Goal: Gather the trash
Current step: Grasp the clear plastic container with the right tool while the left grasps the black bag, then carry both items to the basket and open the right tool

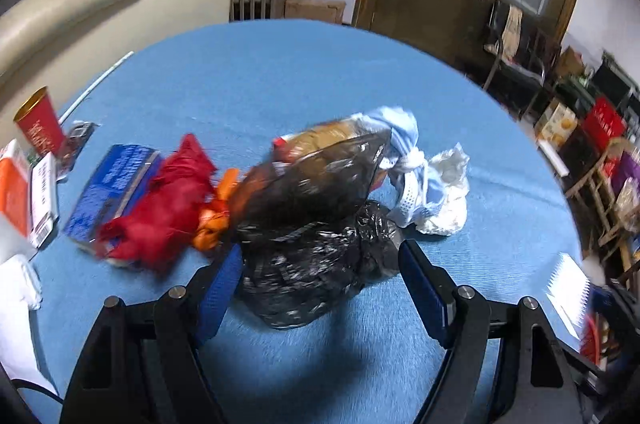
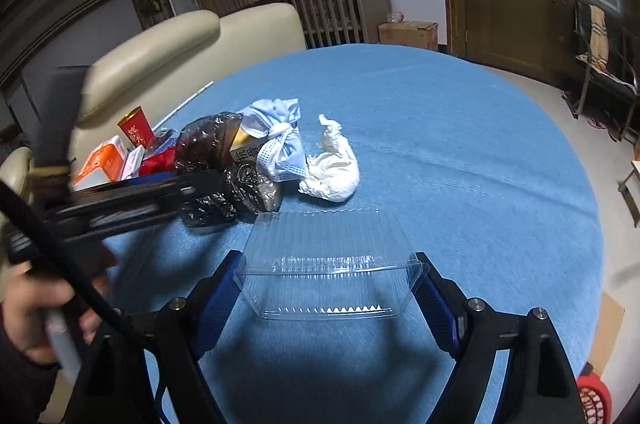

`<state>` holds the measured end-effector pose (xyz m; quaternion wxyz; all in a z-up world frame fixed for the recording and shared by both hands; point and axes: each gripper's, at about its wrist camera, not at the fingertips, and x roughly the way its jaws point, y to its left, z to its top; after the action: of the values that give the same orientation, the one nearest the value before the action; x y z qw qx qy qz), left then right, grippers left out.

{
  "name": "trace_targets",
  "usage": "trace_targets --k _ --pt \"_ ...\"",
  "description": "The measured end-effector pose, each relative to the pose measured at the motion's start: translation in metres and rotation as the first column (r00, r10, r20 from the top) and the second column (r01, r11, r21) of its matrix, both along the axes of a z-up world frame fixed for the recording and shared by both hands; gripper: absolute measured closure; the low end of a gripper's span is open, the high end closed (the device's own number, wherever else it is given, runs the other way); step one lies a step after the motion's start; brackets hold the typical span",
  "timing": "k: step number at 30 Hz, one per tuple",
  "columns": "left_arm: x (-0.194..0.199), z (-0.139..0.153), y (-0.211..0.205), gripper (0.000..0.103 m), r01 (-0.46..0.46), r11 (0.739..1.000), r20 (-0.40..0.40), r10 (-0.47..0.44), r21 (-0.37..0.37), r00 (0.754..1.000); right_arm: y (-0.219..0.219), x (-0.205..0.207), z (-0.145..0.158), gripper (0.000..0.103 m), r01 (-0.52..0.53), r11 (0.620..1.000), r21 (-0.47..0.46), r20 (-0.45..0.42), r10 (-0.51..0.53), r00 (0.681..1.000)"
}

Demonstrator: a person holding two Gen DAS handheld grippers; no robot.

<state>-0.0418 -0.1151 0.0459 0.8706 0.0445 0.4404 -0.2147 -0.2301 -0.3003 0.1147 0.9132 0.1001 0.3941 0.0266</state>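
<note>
R gripper [image 2: 326, 288] pinches clear ribbed plastic tray [image 2: 326, 264] (thin walls may buckle, slip); L gripper [image 1: 320, 284] wide open, straddling crumpled black plastic bag [image 1: 316, 264], unheld.

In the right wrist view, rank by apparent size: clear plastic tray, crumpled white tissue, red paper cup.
1. clear plastic tray, largest, though it lies nearest the camera, which inflates it.
2. crumpled white tissue.
3. red paper cup, smallest and farthest.

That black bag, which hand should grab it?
Left, probably. The black bag sits between the left gripper fingers already. The right gripper is around the clear plastic box.
</note>
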Motion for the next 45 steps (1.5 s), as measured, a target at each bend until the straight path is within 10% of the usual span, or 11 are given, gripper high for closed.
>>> trace_targets --k 6,16,33,37,45 --pt "0.011 -0.012 -0.012 0.026 0.028 0.997 0.000 -0.028 0.066 1.000 -0.005 -0.011 0.002 0.019 0.013 1.000 0.016 0.005 -0.013 1.000" --pt "-0.004 -0.007 0.014 0.088 0.033 0.999 -0.020 -0.033 0.020 0.999 -0.004 -0.026 0.007 0.019 0.031 0.998 0.048 0.018 -0.032 0.999" --pt "-0.063 0.008 0.040 0.100 0.076 0.994 -0.020 -0.078 -0.079 0.997 -0.002 -0.057 0.018 0.018 0.061 0.996 0.067 0.030 -0.063 0.998" --pt "-0.073 0.015 0.040 0.009 0.069 0.998 0.077 -0.068 -0.001 0.995 0.000 -0.060 0.020 0.017 0.061 0.996 0.072 0.032 -0.063 0.997" --pt "-0.053 0.005 0.017 0.009 0.101 0.989 0.117 -0.113 0.106 0.987 -0.001 -0.062 0.018 0.017 0.066 0.994 0.084 0.031 -0.069 0.997"
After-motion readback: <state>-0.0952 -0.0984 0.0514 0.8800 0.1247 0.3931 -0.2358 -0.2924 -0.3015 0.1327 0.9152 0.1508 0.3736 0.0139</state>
